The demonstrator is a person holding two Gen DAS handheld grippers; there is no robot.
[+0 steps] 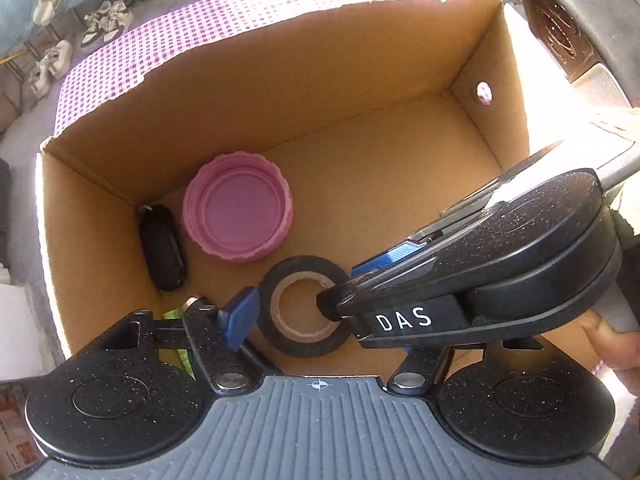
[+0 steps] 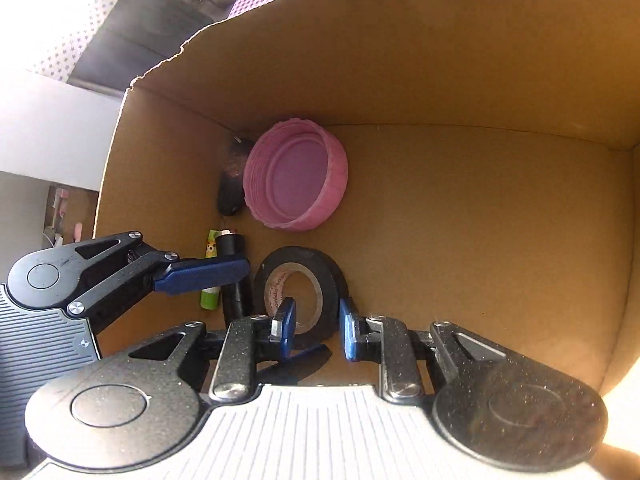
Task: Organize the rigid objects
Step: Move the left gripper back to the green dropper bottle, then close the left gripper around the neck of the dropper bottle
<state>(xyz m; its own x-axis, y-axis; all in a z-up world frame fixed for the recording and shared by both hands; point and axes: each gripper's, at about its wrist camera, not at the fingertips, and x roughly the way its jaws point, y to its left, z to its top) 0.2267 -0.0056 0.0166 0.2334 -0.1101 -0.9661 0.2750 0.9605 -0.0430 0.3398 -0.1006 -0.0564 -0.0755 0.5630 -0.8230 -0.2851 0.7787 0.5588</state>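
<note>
Purple-checked cloth under cardboard box (image 1: 280, 92). On box floor, lower centre: black tape roll (image 2: 300, 288); pink lid (image 2: 296, 176) above it, black key fob (image 1: 162, 246) at left. Right gripper (image 2: 316, 330) narrow, straddling roll's rim, grip unclear. Left gripper (image 2: 224, 280) open, empty.

The box (image 1: 360, 80) is brown. The big lid (image 1: 237, 209) in it is pink. The roll of tape (image 1: 300, 306) is black, and its inner ring is light tan. The key fob (image 1: 162, 247) is black. The small tube (image 2: 211, 276) is green. The cloth (image 1: 168, 36) has purple and white checks. The gripper pads (image 2: 200, 275) are blue.
</note>
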